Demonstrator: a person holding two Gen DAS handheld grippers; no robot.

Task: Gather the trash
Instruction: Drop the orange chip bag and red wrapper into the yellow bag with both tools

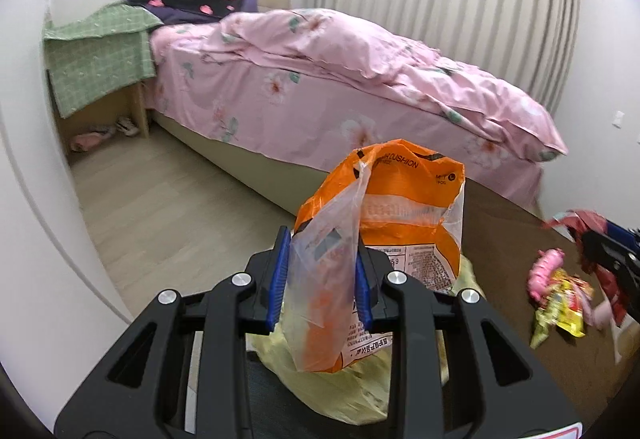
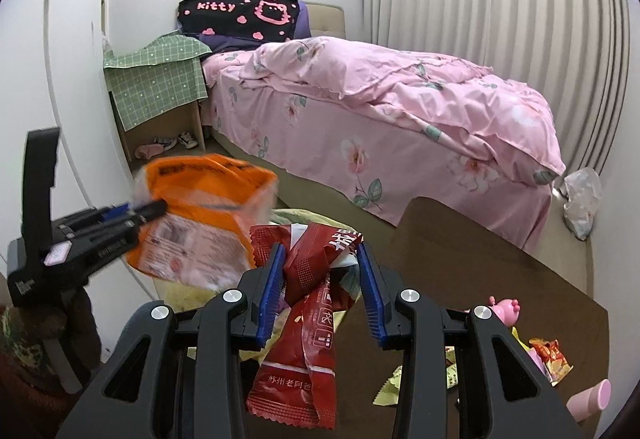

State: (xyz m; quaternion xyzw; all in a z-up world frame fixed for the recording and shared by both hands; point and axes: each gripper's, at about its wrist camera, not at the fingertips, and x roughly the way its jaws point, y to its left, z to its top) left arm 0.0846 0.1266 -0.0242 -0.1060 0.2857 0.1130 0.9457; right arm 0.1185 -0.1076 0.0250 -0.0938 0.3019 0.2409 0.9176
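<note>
My left gripper (image 1: 322,281) is shut on an orange and clear plastic bag (image 1: 384,231) and holds it upright above a pale yellow bag (image 1: 340,391). The orange bag (image 2: 200,215) and the left gripper (image 2: 132,213) also show at the left of the right wrist view. My right gripper (image 2: 320,291) is shut on a red snack wrapper (image 2: 308,319) that hangs down between its blue pads (image 2: 270,295), above the brown table (image 2: 500,251). The right gripper with the red wrapper (image 1: 588,235) shows at the right edge of the left wrist view.
Loose wrappers (image 1: 560,299) and a pink toy (image 1: 546,267) lie on the brown table (image 1: 508,239). A pink pig toy (image 2: 506,305), more wrappers (image 2: 548,359) and a pink bottle (image 2: 592,399) lie at the right. A pink bed (image 2: 380,111) stands behind. A crumpled white bag (image 2: 582,199) lies by the bed's foot.
</note>
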